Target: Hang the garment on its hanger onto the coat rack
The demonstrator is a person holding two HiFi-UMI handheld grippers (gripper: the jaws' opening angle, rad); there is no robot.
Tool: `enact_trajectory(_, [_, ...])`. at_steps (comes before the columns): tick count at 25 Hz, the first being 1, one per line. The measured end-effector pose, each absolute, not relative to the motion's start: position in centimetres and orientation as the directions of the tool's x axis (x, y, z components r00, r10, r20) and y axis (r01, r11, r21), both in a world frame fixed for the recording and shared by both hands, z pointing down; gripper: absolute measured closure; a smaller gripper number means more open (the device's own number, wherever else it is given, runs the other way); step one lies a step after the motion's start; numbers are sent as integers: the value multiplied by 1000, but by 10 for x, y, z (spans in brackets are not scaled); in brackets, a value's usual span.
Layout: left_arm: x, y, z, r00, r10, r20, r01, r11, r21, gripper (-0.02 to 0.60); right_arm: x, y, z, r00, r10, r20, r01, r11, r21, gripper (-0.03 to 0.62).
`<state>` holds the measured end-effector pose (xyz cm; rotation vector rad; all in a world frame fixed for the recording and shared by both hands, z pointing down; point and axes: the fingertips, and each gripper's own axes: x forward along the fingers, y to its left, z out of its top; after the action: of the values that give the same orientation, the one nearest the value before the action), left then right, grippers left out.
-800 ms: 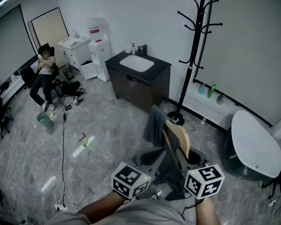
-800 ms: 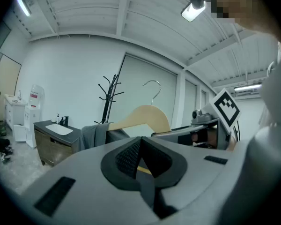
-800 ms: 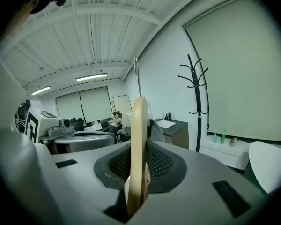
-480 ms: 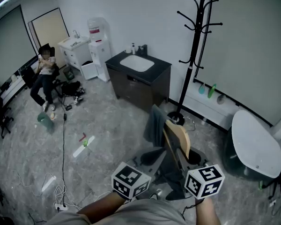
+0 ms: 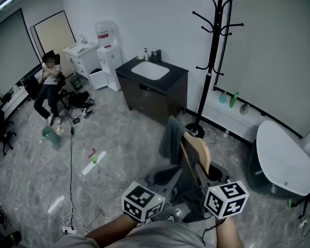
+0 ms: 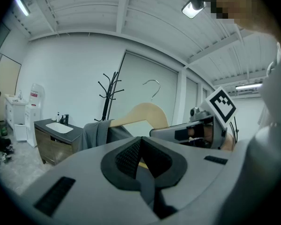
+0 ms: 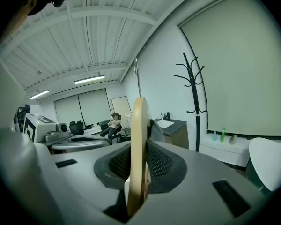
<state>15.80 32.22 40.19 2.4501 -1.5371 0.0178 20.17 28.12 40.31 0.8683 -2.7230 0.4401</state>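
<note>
Hanger [image 7: 138, 139] wood stands edge-on between the jaws of the right gripper [image 7: 136, 170]. The two dark ribbed pads [image 7: 160, 162] press against its flat sides, so the tongs are closed onto it with no gap to spare. In the left gripper view the same hanger shows as a pale arch with a thin metal hook [image 6: 152, 84] at its top. A grey garment [image 6: 96, 133] is draped over the arm on the left side of that view.

The left gripper [image 6: 139, 148] has its jaws drawn together to a seam. A thin sliver of pale wood shows low in that seam, but I cannot tell whether it is pinched there or only seen through the gap.

From the head view both grippers sit low and close to the person's body, their marker cubes side by side. The hanger and garment lie just ahead of them, above the grey floor [image 5: 119, 138].

The black coat rack [image 5: 213, 61] stands upright against the white wall, well apart from the hanger — its hooks are bare. To its left is a dark sink cabinet [image 5: 165, 94], and to its right a white round table [image 5: 281, 161]. A person [image 5: 49, 81] sits in a chair at the far left of the room.
</note>
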Motion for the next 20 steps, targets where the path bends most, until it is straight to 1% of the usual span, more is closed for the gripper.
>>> enact_trajectory(11, [169,280,403,389,-909,151,-915,-363,176,577,206,223,393,-780,-543,309,-616,753,-232,533])
enact_trajectory(20, [151,233,409,408,-902,138,-904,-379,197,577,183,173,394,-751,-579,318,-654,721,-230,533])
